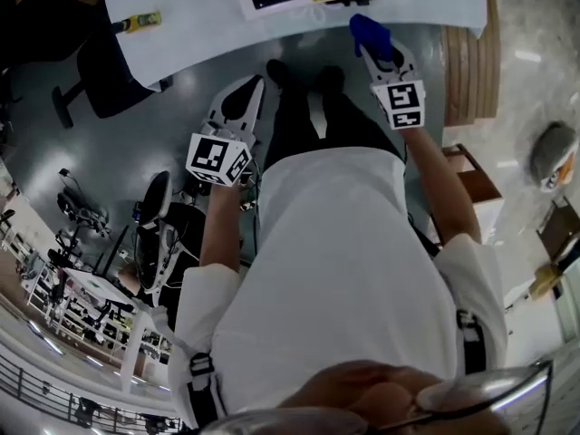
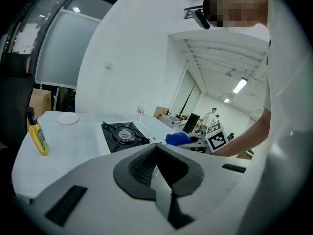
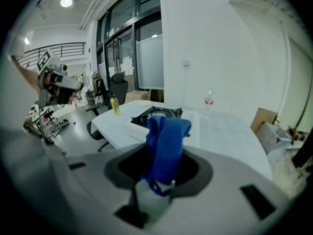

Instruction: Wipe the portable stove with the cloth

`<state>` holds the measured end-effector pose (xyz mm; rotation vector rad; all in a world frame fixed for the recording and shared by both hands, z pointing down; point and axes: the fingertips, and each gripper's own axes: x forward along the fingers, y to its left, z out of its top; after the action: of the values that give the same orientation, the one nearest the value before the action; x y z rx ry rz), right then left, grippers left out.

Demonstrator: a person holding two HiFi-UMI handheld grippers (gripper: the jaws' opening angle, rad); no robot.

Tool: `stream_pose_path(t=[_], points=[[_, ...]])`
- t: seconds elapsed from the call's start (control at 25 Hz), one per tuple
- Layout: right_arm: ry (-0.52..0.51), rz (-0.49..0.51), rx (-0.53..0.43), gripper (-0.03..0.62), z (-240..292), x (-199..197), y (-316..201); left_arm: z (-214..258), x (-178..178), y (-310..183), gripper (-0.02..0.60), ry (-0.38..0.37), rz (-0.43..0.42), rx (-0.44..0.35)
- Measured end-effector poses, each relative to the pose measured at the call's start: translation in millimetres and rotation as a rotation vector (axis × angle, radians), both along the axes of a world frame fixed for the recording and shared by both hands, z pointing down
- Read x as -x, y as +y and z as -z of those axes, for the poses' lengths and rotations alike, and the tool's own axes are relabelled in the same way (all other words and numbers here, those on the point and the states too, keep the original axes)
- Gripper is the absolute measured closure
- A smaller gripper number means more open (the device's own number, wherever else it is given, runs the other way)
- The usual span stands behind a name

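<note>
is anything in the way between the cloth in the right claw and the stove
Nothing visible. The right claw is shut on the blue cloth, and only bare white table lies between it and the stove ahead. The yellow bottle stands off to the side.
</note>
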<state>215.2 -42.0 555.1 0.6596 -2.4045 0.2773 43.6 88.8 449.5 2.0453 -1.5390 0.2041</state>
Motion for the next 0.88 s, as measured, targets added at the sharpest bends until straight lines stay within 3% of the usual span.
stream_pose_path(t=[0.56,0.88], points=[[0.098,-0.132,0.001,0.442,-98.0,33.7,-19.3,-30.1,10.6,-8.8,0.551,0.025,-0.108,0.094],[0.093,-0.232,0.022,0.441,-122.6,58.0,-21.0,-37.3,16.8,-11.1,0.551,0.035,-0.129,0.12]])
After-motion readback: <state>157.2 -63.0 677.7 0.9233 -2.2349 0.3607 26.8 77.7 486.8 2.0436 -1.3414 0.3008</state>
